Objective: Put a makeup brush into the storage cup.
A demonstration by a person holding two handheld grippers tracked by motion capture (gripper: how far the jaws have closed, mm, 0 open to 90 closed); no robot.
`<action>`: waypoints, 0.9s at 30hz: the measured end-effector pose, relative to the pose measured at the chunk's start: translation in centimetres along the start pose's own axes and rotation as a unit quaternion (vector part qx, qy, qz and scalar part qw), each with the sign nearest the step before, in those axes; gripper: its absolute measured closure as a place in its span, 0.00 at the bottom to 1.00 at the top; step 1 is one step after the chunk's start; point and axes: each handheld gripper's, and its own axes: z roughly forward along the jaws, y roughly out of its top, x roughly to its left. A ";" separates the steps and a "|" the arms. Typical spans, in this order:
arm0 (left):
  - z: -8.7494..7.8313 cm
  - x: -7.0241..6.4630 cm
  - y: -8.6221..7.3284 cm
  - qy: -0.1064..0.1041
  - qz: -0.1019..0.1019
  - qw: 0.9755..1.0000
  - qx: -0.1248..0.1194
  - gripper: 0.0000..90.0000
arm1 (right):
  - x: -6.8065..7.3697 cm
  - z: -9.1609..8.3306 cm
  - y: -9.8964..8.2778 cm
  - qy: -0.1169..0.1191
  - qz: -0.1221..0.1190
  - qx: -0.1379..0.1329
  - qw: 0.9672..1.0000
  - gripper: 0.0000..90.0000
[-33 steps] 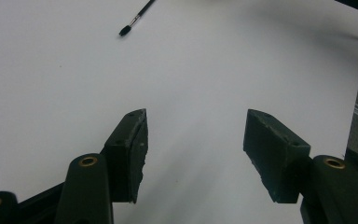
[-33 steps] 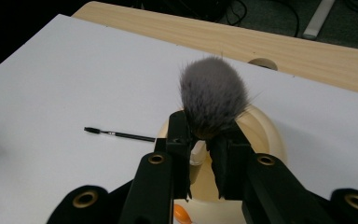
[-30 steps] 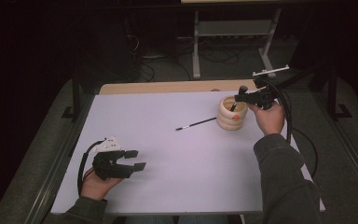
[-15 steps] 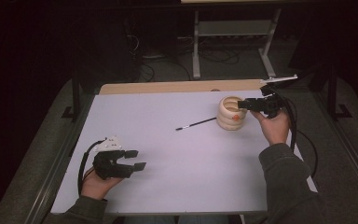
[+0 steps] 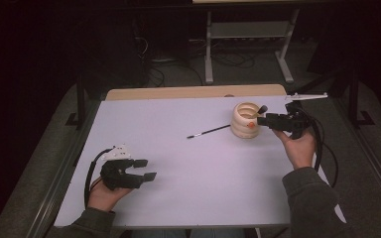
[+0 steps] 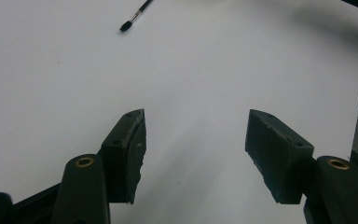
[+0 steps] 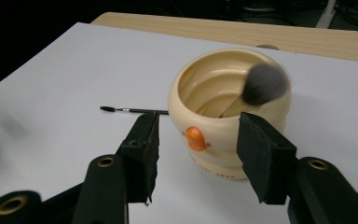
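Brush (image 7: 265,84) stands in cup (image 7: 214,140)
Right gripper (image 7: 196,154) fingers, just opening, spread before the cup; left gripper (image 6: 196,154) fingers spread over bare surface (image 6: 51,70)

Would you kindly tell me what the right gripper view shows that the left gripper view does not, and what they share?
Right gripper view alone: the cream cup with an orange mark, a fluffy makeup brush leaning inside it, the wooden table edge, and the right gripper, whose jaws have just been opening with nothing between them.
Left gripper view alone: the left gripper, open over bare surface.
Both: the white tabletop and the thin black brush.
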 end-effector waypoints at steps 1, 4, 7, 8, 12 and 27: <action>0.1 -0.1 0.0 0.000 -0.001 1.000 0.000 0.42 | 0.1 -0.1 -0.2 0.000 -0.003 -0.001 1.000 0.52; 0.3 -0.2 0.1 -0.001 0.002 1.000 0.000 0.42 | 0.5 -0.4 -0.9 0.006 -0.008 -0.002 1.000 0.51; 0.6 -0.2 0.3 -0.004 0.005 1.000 0.007 0.42 | 0.8 -0.5 -1.5 0.010 -0.011 0.000 1.000 0.50; 0.7 -0.2 0.3 -0.004 0.009 1.000 0.007 0.42 | 0.9 -0.5 -1.7 0.011 -0.012 0.003 1.000 0.49; 0.9 -0.3 0.5 -0.006 0.001 1.000 0.007 0.42 | 1.1 -0.5 -2.3 0.016 -0.016 0.006 1.000 0.49; 1.9 -0.1 1.3 -0.013 -0.003 1.000 0.015 0.41 | 3.5 -0.3 -4.5 0.047 -0.046 0.015 0.998 0.43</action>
